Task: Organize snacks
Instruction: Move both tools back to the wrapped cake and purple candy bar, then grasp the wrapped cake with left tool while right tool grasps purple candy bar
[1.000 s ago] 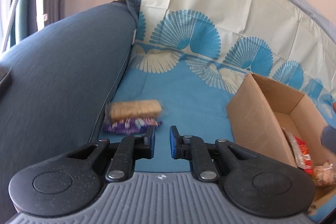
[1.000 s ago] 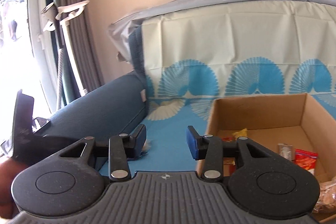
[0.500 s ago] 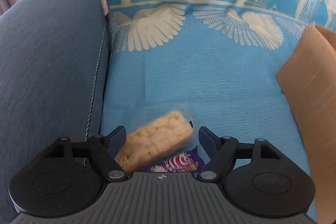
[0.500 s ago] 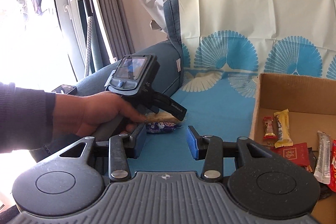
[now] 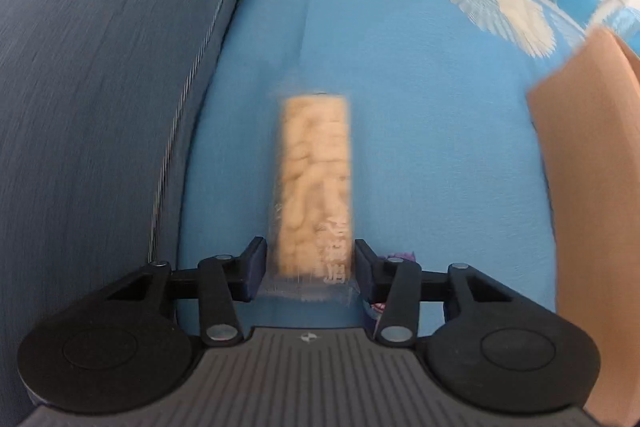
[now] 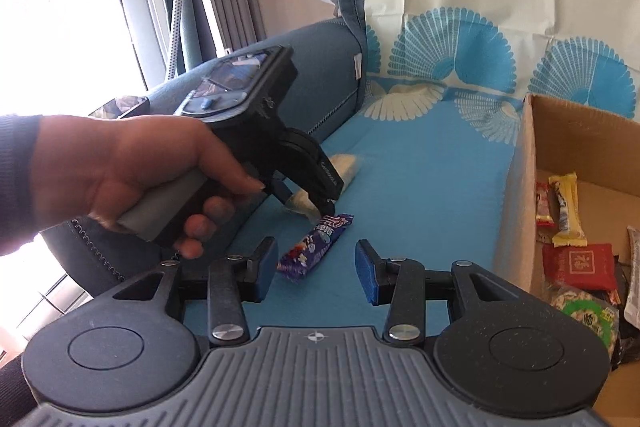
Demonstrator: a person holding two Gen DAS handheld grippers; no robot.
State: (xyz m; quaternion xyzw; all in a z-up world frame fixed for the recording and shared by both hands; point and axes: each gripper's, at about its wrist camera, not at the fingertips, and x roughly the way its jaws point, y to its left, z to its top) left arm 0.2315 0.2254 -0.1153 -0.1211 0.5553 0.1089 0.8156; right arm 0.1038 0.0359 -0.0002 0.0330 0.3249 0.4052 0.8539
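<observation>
Snack bar (image 5: 314, 187), a clear-wrapped puffed-rice pack, lies on the blue sofa cover (image 5: 420, 115) between the left gripper (image 5: 308, 269) jaws, which have just been closing and sit at its near end, contact unclear. Right gripper (image 6: 316, 265) hovers half-spread and empty over the purple candy (image 6: 316, 241). Pick step; next needs a firm pinch, then carry to the cardboard box (image 6: 516, 187) beside.

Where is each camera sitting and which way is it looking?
Left wrist: on the left tool, looking steeply down at the rice bar between its fingers on the blue cloth; no body shows.
Right wrist: on the right tool, looking across the sofa toward the box; the left hand shows.
Shared: rice bar, purple candy, box.
</observation>
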